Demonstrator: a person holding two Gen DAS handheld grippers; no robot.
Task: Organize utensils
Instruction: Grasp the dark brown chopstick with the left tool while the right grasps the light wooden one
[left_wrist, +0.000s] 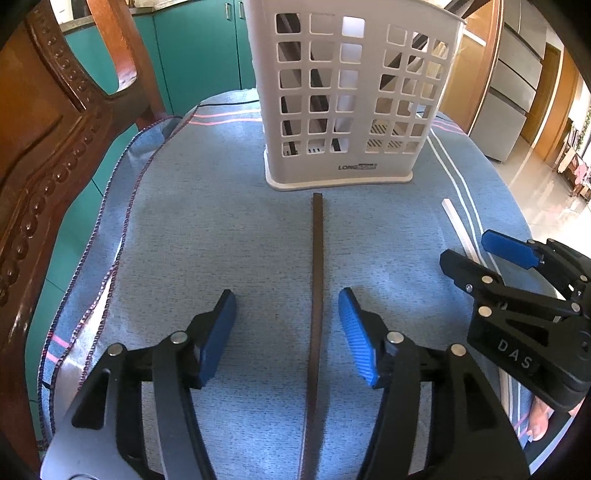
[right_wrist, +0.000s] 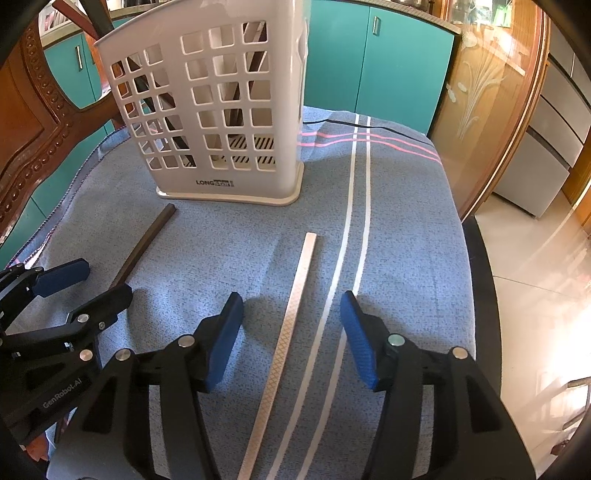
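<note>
My left fingers (left_wrist: 236, 314) gape empty astride the dark chopstick (left_wrist: 317, 280), right fingers (right_wrist: 236, 314) likewise astride the pale chopstick (right_wrist: 291, 325); both sticks point lengthwise toward the utensil basket (left_wrist: 347, 92).

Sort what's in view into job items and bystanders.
Job: dark stick, pale stick, white basket, left tool, right tool, both open.
Bystanders: blue cloth, wooden chair, teal cabinets.
</note>
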